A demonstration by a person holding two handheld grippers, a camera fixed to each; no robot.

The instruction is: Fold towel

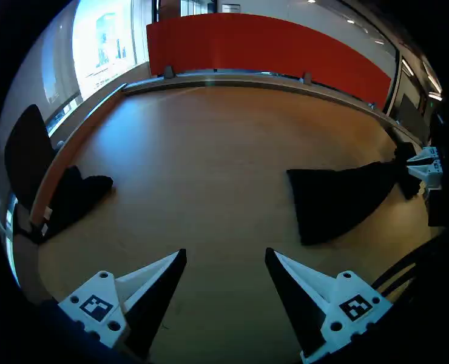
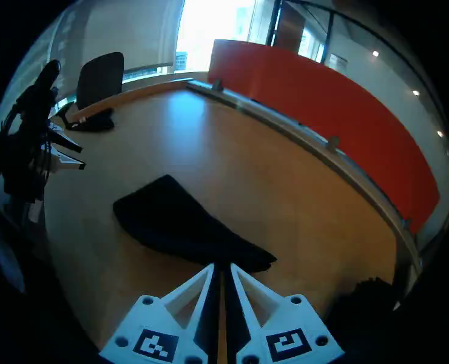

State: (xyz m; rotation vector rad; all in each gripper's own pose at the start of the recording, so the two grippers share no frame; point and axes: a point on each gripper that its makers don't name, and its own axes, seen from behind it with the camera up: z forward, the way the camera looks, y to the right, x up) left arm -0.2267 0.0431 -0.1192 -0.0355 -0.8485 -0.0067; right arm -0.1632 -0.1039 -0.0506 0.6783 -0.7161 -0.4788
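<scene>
Black towel lies on the wooden table, bunched into a wedge, not flat. In the right gripper view it lies right ahead of the right gripper, and one corner reaches the fingertips. The jaws there are nearly closed, only a sliver of gap, and we judge they pinch that corner. The left gripper view backs this: the cloth pulls up to a point toward that gripper.

The left gripper has its jaws wide, holding nothing, above bare wood and well apart from the towel.

Risks as we see them:
- One-corner hold. If the right side lifts or pulls now, the smooth wood lets the whole towel drag instead of folding over.
- The pinch looks thin, right at the cloth's edge, so a quick tug could slip it free.
- The towel is already crumpled, so a fold made from here would likely come out skewed, edges not matched.
- A second dark bundle lies at the table edge near a chair. The left side could go for the wrong cloth.
</scene>
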